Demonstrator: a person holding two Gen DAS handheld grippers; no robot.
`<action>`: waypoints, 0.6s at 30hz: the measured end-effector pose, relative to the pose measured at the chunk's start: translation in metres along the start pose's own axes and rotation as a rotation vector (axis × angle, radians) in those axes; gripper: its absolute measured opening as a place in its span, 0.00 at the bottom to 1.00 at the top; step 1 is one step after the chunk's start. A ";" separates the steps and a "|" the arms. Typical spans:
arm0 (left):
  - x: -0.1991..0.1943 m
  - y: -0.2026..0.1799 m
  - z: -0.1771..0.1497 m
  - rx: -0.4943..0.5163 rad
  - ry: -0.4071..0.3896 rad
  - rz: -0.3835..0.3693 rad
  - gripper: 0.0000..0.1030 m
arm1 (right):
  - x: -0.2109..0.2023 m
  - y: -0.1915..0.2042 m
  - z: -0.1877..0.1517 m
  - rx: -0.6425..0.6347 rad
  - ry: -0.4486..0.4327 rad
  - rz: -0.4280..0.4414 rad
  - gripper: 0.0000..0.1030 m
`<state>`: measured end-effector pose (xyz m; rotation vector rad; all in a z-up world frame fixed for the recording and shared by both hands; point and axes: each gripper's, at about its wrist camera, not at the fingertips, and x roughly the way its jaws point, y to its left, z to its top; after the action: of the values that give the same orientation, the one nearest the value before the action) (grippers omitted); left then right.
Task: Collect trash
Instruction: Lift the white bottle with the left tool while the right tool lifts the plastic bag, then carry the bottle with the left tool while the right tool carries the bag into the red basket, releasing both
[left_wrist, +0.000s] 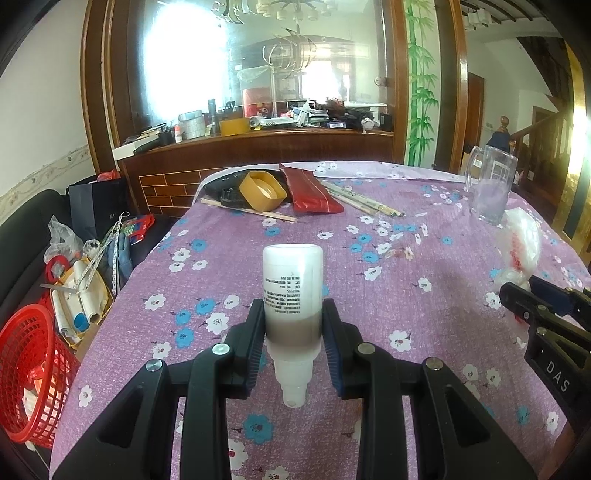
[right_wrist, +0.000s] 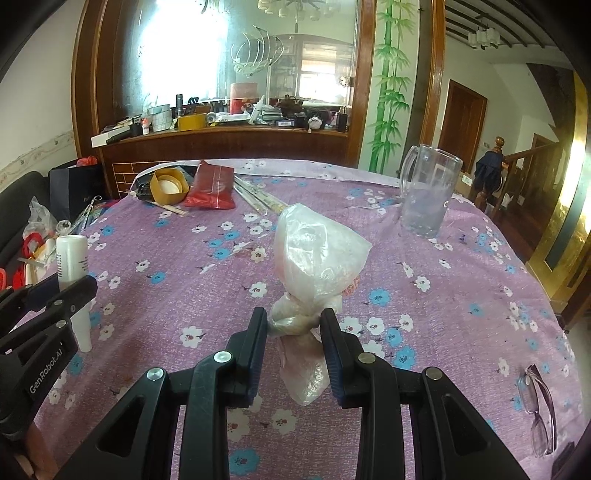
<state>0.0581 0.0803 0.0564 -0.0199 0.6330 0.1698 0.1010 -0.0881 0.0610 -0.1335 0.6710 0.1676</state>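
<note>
Bottle (left_wrist: 291, 280) label illegible; right gripper (left_wrist: 532, 295) reads "DAS".

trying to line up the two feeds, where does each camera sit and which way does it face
Left wrist: sits on the left gripper, looking forward along its fingers across the floral table toward the mirrored cabinet; the fingers clamp a white bottle, and the right gripper shows at right.
Right wrist: sits on the right gripper, facing the same way; its fingers pinch a knotted plastic bag, and the left gripper shows at left.
Shared: bottle, bag, glass mug, yellow tub, red pouch.
</note>
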 end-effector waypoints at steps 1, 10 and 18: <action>-0.002 0.002 0.002 -0.007 0.005 -0.007 0.28 | -0.001 0.000 0.000 0.001 -0.003 -0.003 0.31; -0.055 0.038 0.004 -0.067 0.009 -0.071 0.28 | -0.019 0.012 0.007 0.038 0.014 0.139 0.31; -0.105 0.152 -0.014 -0.206 -0.009 0.008 0.28 | -0.054 0.099 0.020 -0.020 0.070 0.472 0.32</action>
<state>-0.0579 0.2128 0.1125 -0.2146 0.6048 0.2425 0.0520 0.0066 0.1038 0.0021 0.7636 0.6256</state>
